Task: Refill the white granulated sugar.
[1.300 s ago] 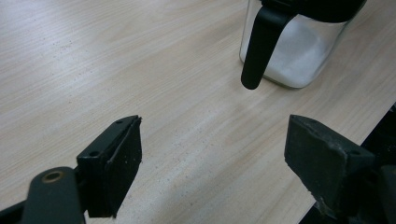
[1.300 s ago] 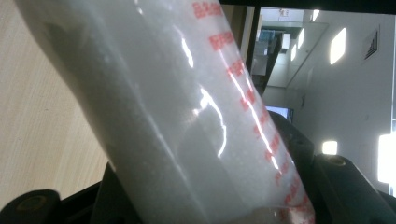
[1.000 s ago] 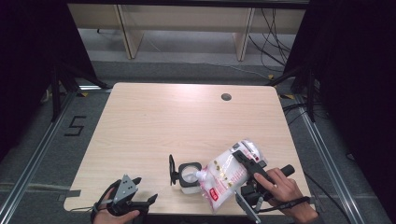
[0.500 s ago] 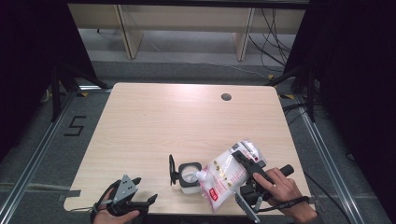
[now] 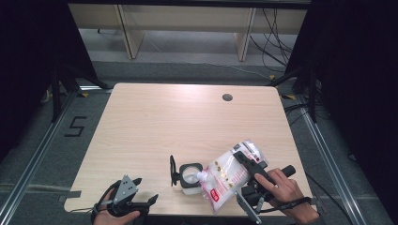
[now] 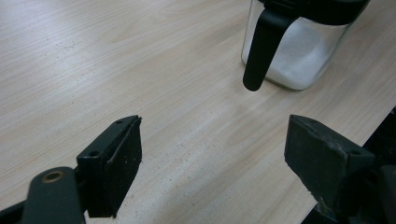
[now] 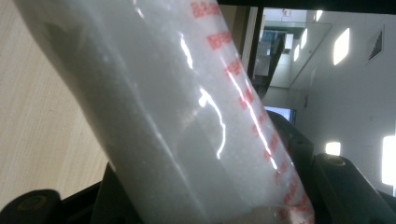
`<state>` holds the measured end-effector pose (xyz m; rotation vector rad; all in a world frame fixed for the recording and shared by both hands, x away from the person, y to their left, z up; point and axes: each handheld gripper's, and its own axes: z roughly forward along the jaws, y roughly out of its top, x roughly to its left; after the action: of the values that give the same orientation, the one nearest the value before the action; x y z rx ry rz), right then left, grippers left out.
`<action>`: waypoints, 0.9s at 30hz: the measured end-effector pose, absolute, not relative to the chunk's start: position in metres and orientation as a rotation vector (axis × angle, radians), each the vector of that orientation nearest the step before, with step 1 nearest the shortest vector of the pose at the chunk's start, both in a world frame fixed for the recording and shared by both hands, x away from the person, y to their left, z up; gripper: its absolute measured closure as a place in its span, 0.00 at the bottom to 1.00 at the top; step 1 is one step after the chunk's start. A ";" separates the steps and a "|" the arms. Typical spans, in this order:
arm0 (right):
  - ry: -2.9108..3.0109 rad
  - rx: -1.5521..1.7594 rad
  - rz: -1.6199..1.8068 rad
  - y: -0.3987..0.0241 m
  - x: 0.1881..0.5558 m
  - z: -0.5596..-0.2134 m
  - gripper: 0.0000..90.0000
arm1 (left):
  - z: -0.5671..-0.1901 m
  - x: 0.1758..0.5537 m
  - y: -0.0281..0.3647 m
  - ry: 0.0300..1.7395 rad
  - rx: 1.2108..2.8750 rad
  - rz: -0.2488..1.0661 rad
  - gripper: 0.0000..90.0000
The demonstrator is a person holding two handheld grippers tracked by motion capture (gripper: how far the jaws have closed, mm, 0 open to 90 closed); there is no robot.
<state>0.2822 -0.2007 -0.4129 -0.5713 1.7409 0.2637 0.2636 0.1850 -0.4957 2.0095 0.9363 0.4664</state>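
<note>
**Pouch tilted over an open jar near the front edge of the surface**

While the clear pouch of white granules is held tilted by the right hand-held gripper, its spout end is directed down at the mouth of the jar, which is taken here as the landmark. The jar, a clear square container with a black rim and a flipped-up black lid on its left side, is seen standing upright on the wooden surface, close to the front edge, and is partly filled with white granules. The pouch is seen to lie just right of the jar, with red print on its face. In the right gripper view the pouch is shown clamped between the two black jaws, which are closed onto it. The right hand is wrapped around that gripper's handle, to the right of the jar. The left hand-held gripper is held low at the front edge, to the left of the jar and apart from it. In the left gripper view its jaws are seen spread wide with nothing between them, and the jar with its hanging black lid is seen ahead of them. A dark round hole is visible in the surface well beyond the jar, towards the far edge.
</note>
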 end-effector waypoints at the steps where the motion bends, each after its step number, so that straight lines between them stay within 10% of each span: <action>1: 1.751 -0.554 0.266 -0.200 0.281 -0.413 0.55 | -0.496 0.264 0.185 0.928 2.003 0.473 0.21; 27: 1.794 -0.509 0.287 -0.204 0.284 -0.416 0.55 | -0.495 0.265 0.186 0.924 2.002 0.482 0.21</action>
<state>0.2836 -0.2042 -0.4157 -0.5087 1.7938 0.2866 0.2651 0.1862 -0.4954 2.0019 0.9236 0.4815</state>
